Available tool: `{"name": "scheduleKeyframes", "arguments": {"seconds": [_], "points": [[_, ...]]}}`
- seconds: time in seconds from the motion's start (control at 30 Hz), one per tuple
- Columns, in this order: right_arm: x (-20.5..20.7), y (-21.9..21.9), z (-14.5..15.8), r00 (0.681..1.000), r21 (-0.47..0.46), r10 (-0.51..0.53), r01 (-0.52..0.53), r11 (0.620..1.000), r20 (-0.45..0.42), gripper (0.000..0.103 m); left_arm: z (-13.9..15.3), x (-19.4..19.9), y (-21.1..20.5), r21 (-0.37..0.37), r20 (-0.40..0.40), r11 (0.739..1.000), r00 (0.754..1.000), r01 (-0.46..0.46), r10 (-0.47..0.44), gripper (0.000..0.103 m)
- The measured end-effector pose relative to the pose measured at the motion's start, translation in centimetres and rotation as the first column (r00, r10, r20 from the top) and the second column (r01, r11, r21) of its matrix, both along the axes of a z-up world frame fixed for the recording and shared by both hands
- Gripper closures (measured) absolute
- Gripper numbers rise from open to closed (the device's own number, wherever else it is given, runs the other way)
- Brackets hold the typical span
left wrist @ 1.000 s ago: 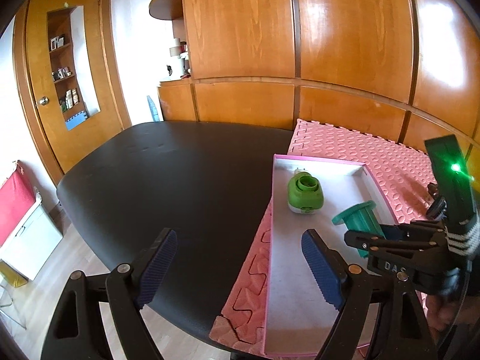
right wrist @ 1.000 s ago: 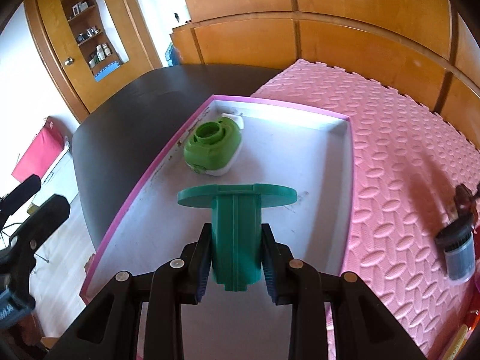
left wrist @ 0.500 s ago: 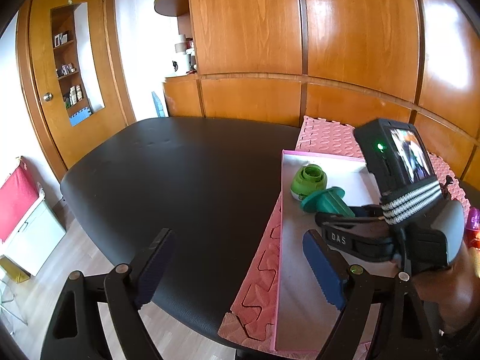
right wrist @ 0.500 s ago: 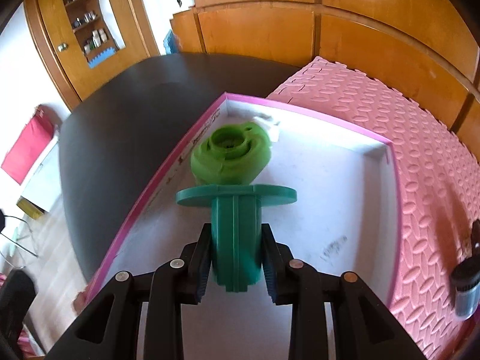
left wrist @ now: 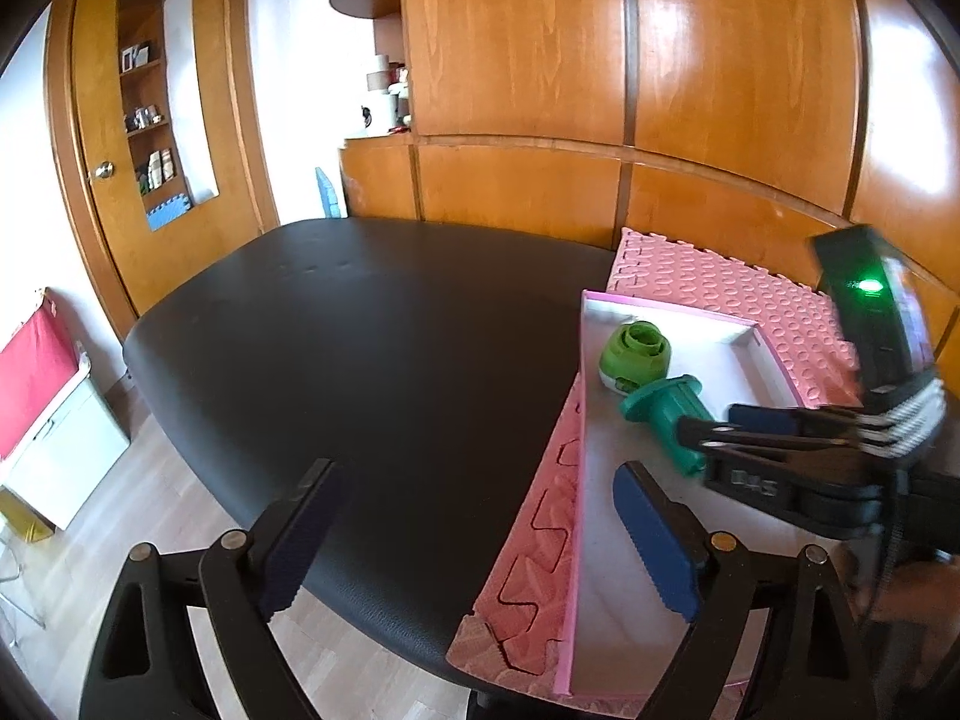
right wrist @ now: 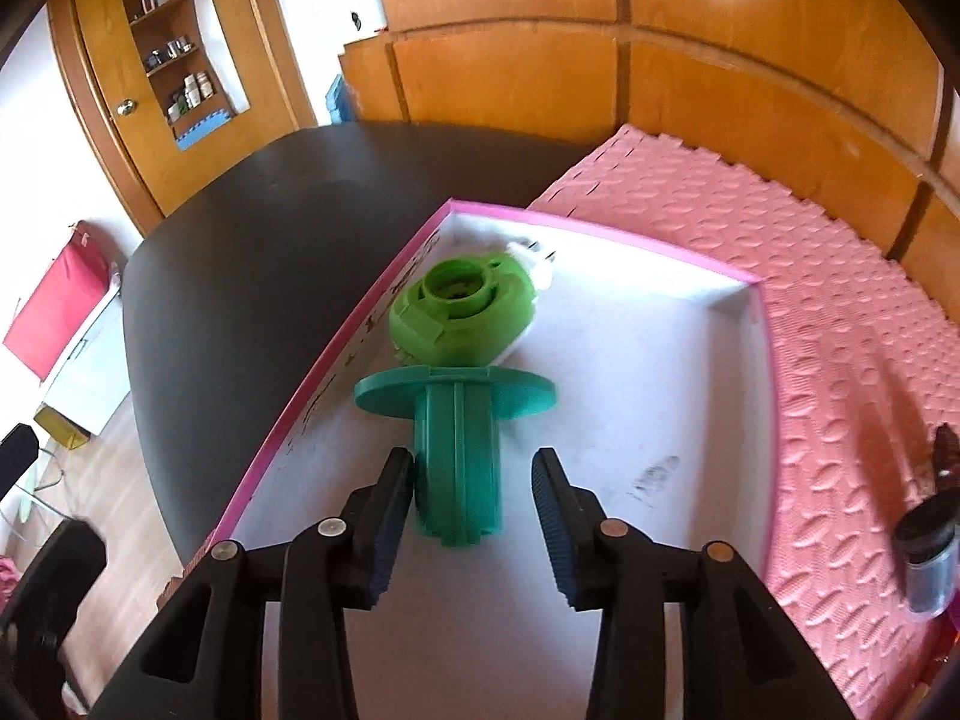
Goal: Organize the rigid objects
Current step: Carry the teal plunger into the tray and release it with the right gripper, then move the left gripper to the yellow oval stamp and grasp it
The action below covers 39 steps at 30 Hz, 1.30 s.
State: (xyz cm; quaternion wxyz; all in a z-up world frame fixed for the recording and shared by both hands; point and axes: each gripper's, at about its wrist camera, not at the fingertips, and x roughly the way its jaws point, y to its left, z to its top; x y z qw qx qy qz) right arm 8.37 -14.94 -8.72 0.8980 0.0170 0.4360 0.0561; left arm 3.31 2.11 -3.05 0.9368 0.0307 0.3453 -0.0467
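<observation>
The ribbed teal plastic flanged spool [right wrist: 457,456] is being released by the spreading right gripper [right wrist: 474,510] inside the pink-rimmed white tray [right wrist: 690,396]; the left gripper [left wrist: 474,540] is being held spread, empty.

Bright daylight, glare on bowed wood panels [left wrist: 750,60].

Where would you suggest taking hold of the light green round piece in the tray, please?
I would grip the light green round piece across its domed outer body, coming from above with the jaws on either side. Its wide base lies flat on the tray floor, and the dark green spool lies against its near side, blocking a low approach from there.
</observation>
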Motion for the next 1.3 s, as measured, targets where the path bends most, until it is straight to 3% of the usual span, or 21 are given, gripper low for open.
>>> {"name": "scheduleKeyframes", "arguments": {"seconds": [0.33, 0.6, 1.3], "points": [[-3.8, -1.8, 3.0, 0.987, -0.074, -0.111, 0.121, 0.990, 0.120, 0.060, -0.1, 0.3, 0.9, -0.011, -0.014, 0.999, 0.999, -0.039, 0.039, 0.011], [-6.9, -1.9, 5.9, 0.968, -0.115, -0.128, 0.155, 0.981, 0.216, 0.060, 0.2, 0.0, -0.1, -0.004, -0.015, 1.000, 1.000, -0.019, 0.019, 0.011], [-9.4, -3.4, 8.1, 0.943, -0.081, -0.151, 0.182, 0.980, 0.296, 0.060, 1.1, -0.7, -3.5, 0.045, 0.003, 0.999, 1.000, 0.030, -0.030, 0.011]]}}
